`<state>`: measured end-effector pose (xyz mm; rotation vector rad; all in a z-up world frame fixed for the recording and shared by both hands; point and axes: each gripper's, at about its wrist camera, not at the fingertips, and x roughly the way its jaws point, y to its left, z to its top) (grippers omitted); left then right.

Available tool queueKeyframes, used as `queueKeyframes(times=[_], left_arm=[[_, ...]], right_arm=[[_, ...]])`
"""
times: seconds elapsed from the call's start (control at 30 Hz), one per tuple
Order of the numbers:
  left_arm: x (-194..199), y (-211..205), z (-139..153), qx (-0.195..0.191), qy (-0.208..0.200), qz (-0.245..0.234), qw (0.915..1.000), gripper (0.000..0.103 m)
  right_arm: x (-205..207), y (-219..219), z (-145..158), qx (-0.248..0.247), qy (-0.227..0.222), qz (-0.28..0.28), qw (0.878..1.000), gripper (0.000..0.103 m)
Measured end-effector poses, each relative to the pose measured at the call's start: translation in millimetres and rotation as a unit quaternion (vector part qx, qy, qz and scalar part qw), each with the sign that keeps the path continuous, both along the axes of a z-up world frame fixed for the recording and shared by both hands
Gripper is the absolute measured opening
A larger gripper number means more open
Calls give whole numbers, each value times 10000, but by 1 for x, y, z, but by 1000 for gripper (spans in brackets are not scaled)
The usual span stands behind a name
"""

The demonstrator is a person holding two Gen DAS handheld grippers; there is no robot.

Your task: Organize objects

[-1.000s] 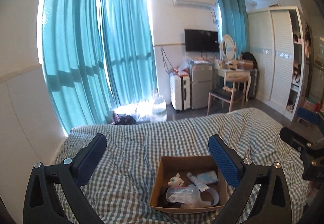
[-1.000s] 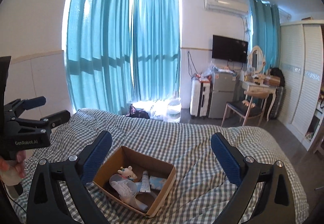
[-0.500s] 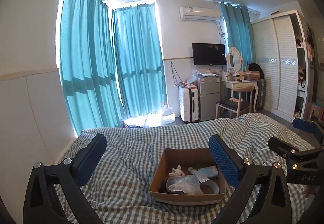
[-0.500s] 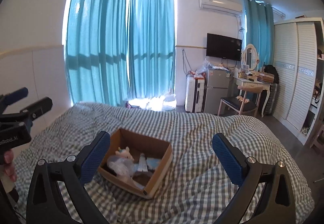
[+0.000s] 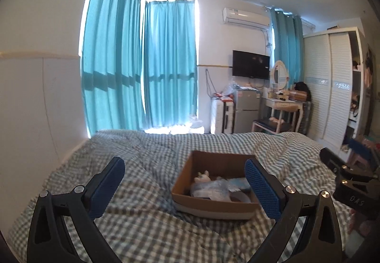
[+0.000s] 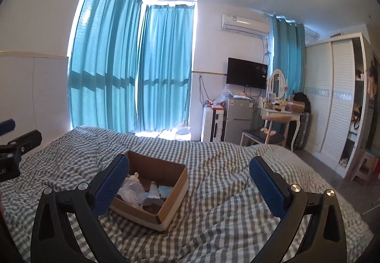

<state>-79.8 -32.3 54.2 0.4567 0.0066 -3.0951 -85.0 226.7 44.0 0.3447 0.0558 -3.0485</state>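
Observation:
An open cardboard box (image 5: 209, 206) (image 6: 166, 210) rests on the checked bed cover. Inside lie a small white plush toy (image 5: 201, 177), a clear plastic bag (image 5: 211, 188) (image 6: 131, 191), a white tube (image 6: 153, 189) and a light blue packet (image 5: 237, 184). My left gripper (image 5: 185, 185) is open, hovering just short of the box with its right finger overlapping the box's right side. My right gripper (image 6: 190, 185) is open too, to the right of the box, its left finger in front of the box's left end. Each gripper shows at the edge of the other's view.
The checked bed cover (image 6: 225, 168) is rumpled with folds. Beyond the bed stand teal curtains (image 5: 166, 61), a suitcase (image 5: 222, 118), a small fridge (image 5: 247, 108), a dressing table with chair (image 5: 280, 108) and a white wardrobe (image 5: 332, 87).
Both views have dropped lower and tilted up, so the box looks closer and flatter. The grippers stay open and nothing in the box has moved.

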Motion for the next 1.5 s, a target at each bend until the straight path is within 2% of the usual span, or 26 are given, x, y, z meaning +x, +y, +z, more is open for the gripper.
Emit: queueKeyframes(times=[0.07,0.17,0.23,0.43,0.77,1.5], left_arm=[[0,1,-5,-29,-86,11,10000,103],[-2,3,-10,-137,-165,109,9997,103],[-2,2,-12,-139,-193,115,9997,103],[0,0,-16,-215,-251,221,9992,103],[3,7,-15,-341,-277,141,9989,103],[4,9,-18,-346,-357,92,9987,103]], right_arm=[[0,2,-9,-111,-113,27,9999,102],[-2,-1,-18,36,-265,-16,9996,102],[0,-2,-21,113,-215,-46,9997,102],[5,2,-19,37,-205,-69,9998,102],[7,-1,-20,35,-261,-35,9996,102],[10,-5,-17,30,-290,13,9996,102]])
